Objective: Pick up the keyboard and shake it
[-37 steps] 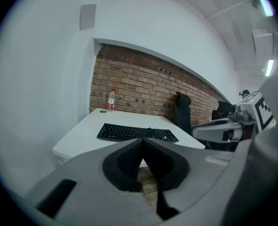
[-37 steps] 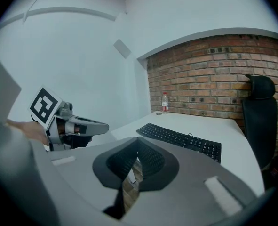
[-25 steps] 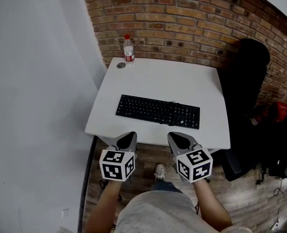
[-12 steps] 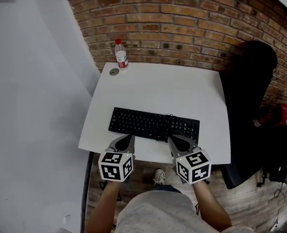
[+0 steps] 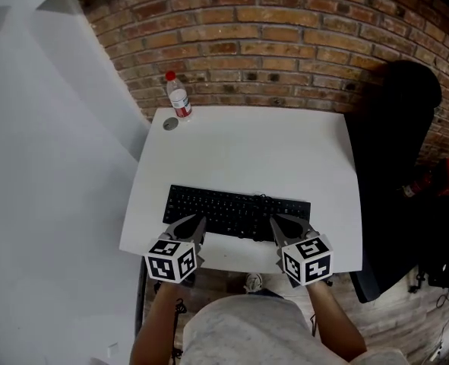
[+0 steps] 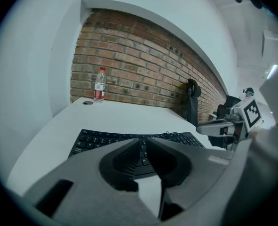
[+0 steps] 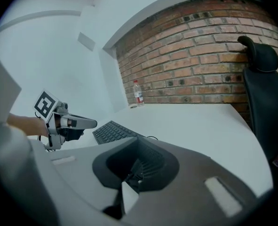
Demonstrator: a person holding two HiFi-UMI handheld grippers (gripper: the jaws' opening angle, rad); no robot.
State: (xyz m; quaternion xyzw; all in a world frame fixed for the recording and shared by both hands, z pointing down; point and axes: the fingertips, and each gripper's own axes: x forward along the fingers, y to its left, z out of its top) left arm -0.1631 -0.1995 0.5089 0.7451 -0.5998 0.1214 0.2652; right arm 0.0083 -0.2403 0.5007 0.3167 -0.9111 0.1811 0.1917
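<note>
The black keyboard (image 5: 238, 213) lies flat on the near half of the white table (image 5: 270, 147), its long side running from 9 to 3 o'clock in the head view and tilted slightly. A thin cable (image 5: 264, 196) loops at its far edge. The left gripper (image 5: 196, 223) sits at the keyboard's 7 o'clock corner and the right gripper (image 5: 279, 223) at its 5 o'clock side, each with its tips over the near row of keys. Whether either one touches the keyboard cannot be told. In the left gripper view the jaws of the left gripper (image 6: 141, 140) have just been opening and stand a narrow slit apart, with nothing between them and the keyboard (image 6: 99, 141) lying just beyond the tips. In the right gripper view the jaws of the right gripper (image 7: 137, 138) are pressed together and empty, with the keyboard (image 7: 111, 132) off toward 10 o'clock. A clear water bottle (image 5: 178, 96) with a red cap stands upright at the table's 11 o'clock corner, and a small round disc (image 5: 170, 124) lies just beside it on the tabletop. A red brick wall (image 5: 285, 44) runs behind the table at 12 o'clock. A black office chair (image 5: 395, 135) stands close against the table's 3 o'clock edge.
</note>
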